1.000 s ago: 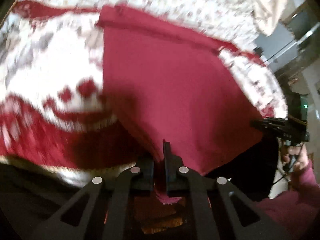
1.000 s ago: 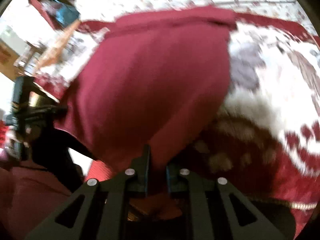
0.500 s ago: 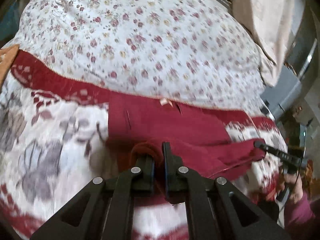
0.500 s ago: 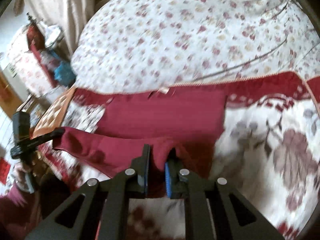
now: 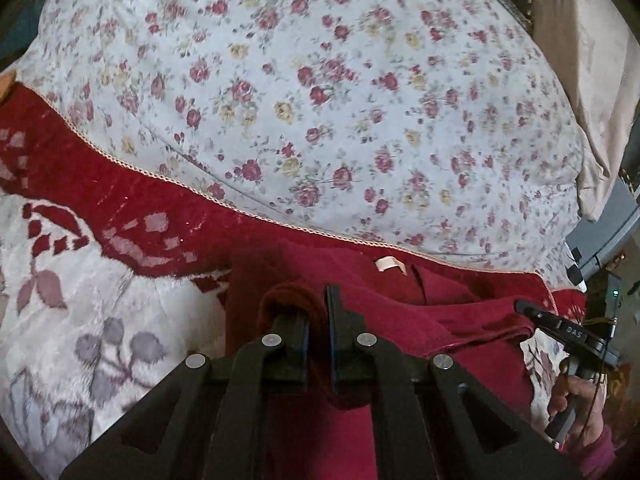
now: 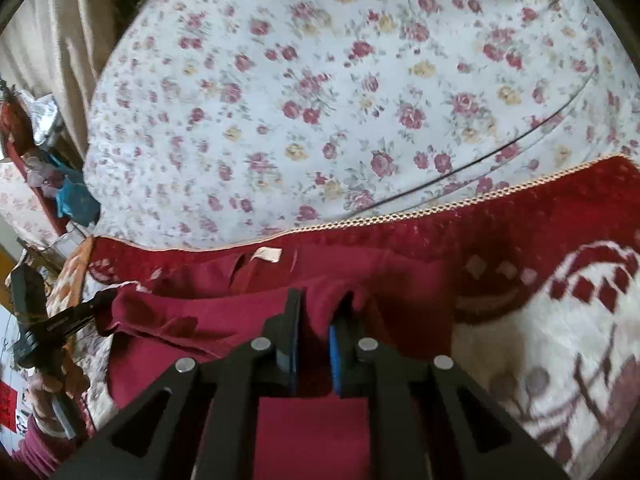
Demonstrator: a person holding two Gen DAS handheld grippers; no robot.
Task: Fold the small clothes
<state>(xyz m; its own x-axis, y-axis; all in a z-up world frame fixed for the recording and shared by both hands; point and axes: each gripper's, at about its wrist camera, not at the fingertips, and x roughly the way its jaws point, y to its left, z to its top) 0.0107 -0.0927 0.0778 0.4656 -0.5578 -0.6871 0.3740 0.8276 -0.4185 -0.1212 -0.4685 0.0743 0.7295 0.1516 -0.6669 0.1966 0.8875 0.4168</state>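
Both grippers clamped on the near hem of the dark red garment [image 5: 460, 320]: left gripper [image 5: 318, 320] jaws fully together with a bunched roll of cloth pinched between them, right gripper [image 6: 316, 320] jaws narrow and holding a fold of the same cloth between the blue pads; a second ago the garment hung lifted and spread, filling both views, half a second ago it was coming down doubled, now the carried hem has swept forward over the lower layer and sits close to the far edge with the pale label [image 5: 390, 265], so the lengthwise fold is nearly closed, judged one fold almost done, release and smoothing still to come; right gripper seen from the left view at the garment's right corner [image 5: 560, 326] with the person's hand [image 5: 576, 400] under it, left gripper likewise at the left corner in the right view; garment lies on the red and white patterned blanket [image 5: 80, 280] on the bed, its far edge just short of the blanket's trimmed border; beyond that the floral sheet [image 5: 320, 100], beige curtain [image 5: 580, 60] at far right
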